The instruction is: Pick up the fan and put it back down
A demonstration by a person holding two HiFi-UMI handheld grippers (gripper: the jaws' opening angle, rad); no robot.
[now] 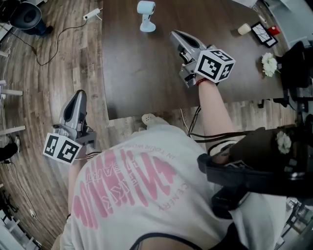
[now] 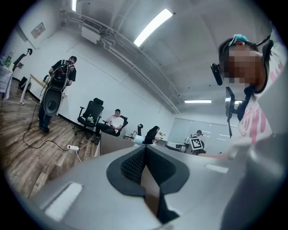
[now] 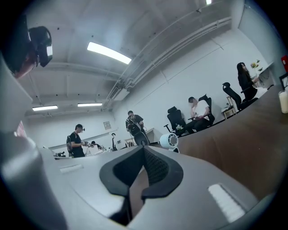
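The small white fan [image 1: 145,14] stands upright on the dark brown table [image 1: 142,73] near its far edge; in the right gripper view the fan [image 3: 170,140] shows just right of the jaws, some way ahead. My right gripper [image 1: 177,35] hovers over the table, pointing towards the far side, a short way right of the fan and apart from it. Its pads [image 3: 150,164] meet with nothing between them. My left gripper [image 1: 78,96] is held over the wooden floor, left of the table, and its pads [image 2: 135,164] are closed together and empty.
A cream cylinder [image 1: 244,29], a framed card [image 1: 264,34] and a white flower [image 1: 269,64] sit at the table's right end. A power strip [image 1: 92,13] with its cable lies on the floor. A black chair [image 1: 297,66] stands at right. Several people are in the room.
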